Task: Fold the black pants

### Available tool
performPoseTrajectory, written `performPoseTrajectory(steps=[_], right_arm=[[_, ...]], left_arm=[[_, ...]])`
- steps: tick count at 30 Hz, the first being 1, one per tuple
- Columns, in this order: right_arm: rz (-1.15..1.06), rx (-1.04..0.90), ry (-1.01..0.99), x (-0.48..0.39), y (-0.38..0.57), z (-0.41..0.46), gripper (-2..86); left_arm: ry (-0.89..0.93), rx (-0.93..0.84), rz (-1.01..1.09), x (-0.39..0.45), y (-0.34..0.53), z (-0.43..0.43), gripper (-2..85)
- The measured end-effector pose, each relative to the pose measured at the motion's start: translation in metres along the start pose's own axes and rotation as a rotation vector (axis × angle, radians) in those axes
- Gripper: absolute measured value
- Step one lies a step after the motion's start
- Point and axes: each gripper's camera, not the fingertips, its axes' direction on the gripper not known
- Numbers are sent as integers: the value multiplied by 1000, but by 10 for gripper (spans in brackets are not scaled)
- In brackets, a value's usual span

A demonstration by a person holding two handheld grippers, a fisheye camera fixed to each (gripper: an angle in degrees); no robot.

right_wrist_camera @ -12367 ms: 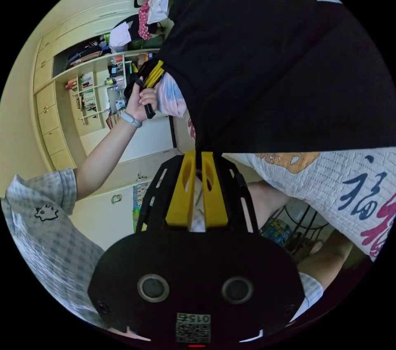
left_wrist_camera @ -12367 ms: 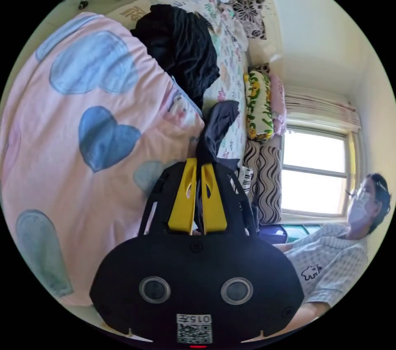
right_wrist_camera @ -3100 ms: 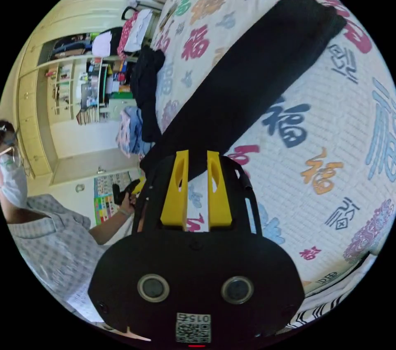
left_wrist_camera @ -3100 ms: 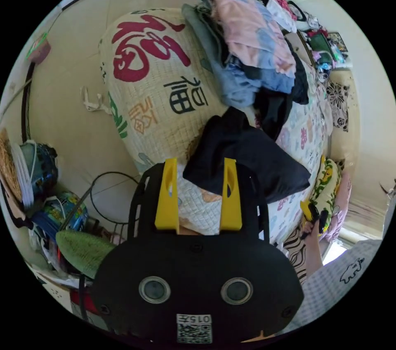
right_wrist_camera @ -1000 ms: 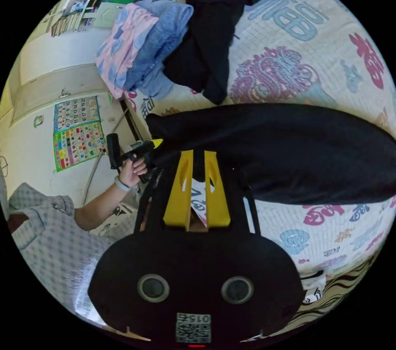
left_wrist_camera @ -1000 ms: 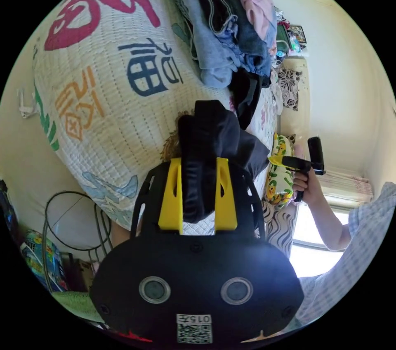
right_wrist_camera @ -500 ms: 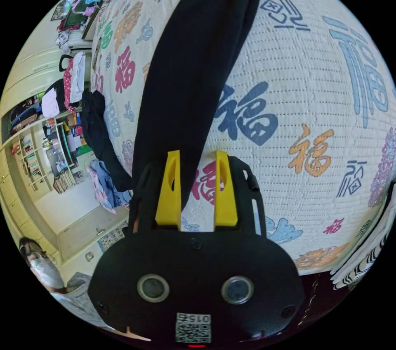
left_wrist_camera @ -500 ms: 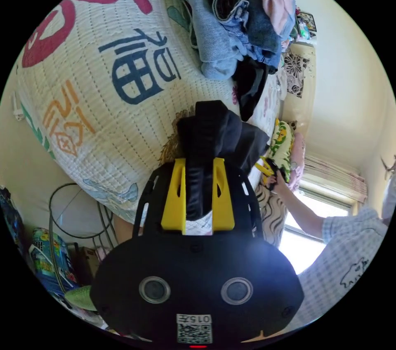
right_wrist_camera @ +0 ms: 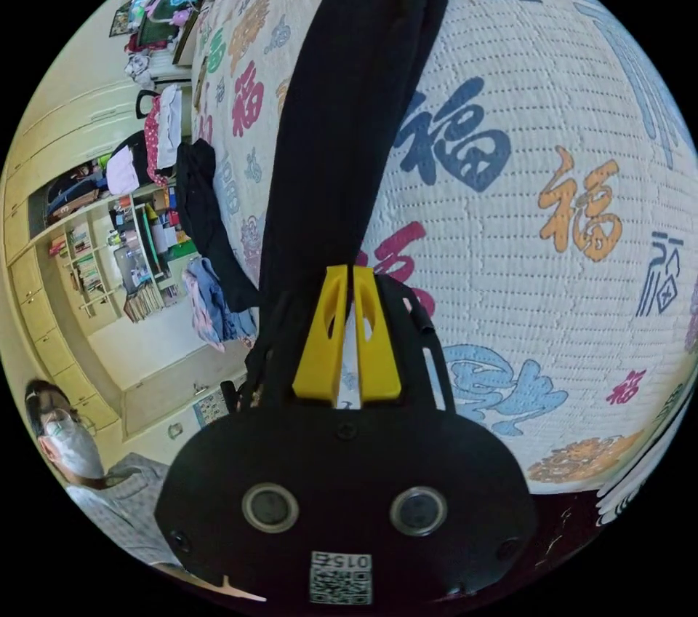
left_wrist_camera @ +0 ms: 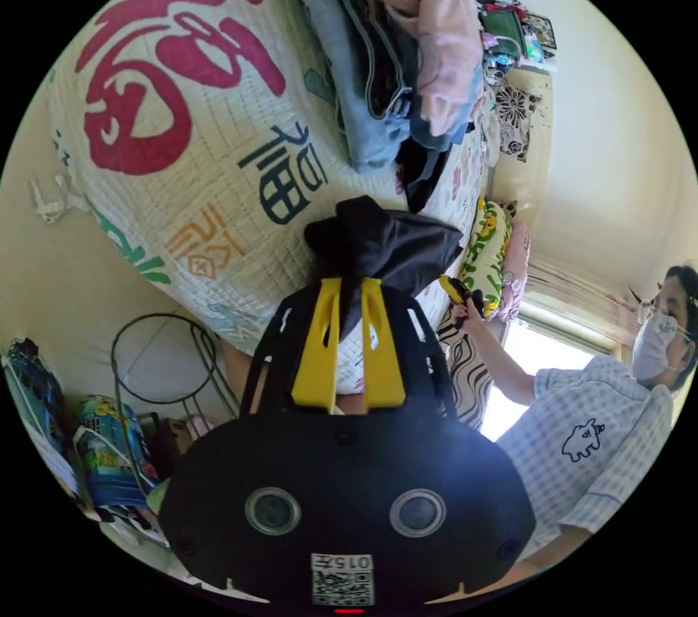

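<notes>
On quilt (right_wrist_camera: 552, 158) – black pants (right_wrist_camera: 349, 108), both tongs pinching ends

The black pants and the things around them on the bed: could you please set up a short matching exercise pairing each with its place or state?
1. black pants
2. left hand-held gripper
3. clothes pile
4. yellow-green pillow

A. stacked at the quilt's edge
B. stretched long across the quilt
C. beside the pink pillow
D. shut on bunched black fabric

Pairs: 1-B, 2-D, 3-A, 4-C

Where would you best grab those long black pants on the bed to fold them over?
Probably at the near end corners of the black pants, coming from the bed's edge: they lie as a long flat strip, and the left gripper pinches that bunched end.
</notes>
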Motion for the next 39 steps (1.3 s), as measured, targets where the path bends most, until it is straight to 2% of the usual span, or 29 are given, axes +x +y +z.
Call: performPoseTrajectory(steps=[6, 10, 12, 15, 17, 18, 20, 23, 26, 28, 32, 36, 39], right_arm=[[16, 1, 12, 2, 3, -60, 77], [-61, -18, 62, -16, 6, -96, 77], [-100, -22, 95, -26, 4, -109, 78], [-125, -47, 137, -34, -1, -130, 82], [-123, -92, 132, -37, 3, -139, 83], [-128, -112, 133, -39, 6, -138, 84], [-172, -208, 113, -49, 26, -126, 86], [-160, -339, 9, -59, 61, -92, 97], [-63, -391, -88, -60, 82, -63, 90], [2, -358, -103, -58, 86, -60, 46], [33, -324, -7, -48, 93, -83, 5], [84, -318, -93, -36, 102, -110, 7], [5, -309, -97, -45, 99, -142, 27]], left_arm=[[70, 113, -9, 18, 0, 32, 87], [106, 126, 26, 48, -14, 67, 54], [44, 126, 2, 63, -22, 77, 62], [-153, 224, -49, 92, -23, 73, 87], [-409, 299, 60, 138, -21, 67, 91], [-459, 301, 102, 151, -21, 69, 92], [-496, 213, 326, 199, -34, 93, 91], [-483, 31, 490, 240, -69, 149, 83], [-513, -138, 554, 263, -109, 213, 64], [-591, -204, 543, 269, -126, 244, 47], [-656, -181, 521, 289, -148, 280, 25], [-709, -175, 513, 313, -154, 310, 40], [-702, -126, 484, 336, -154, 325, 61]])
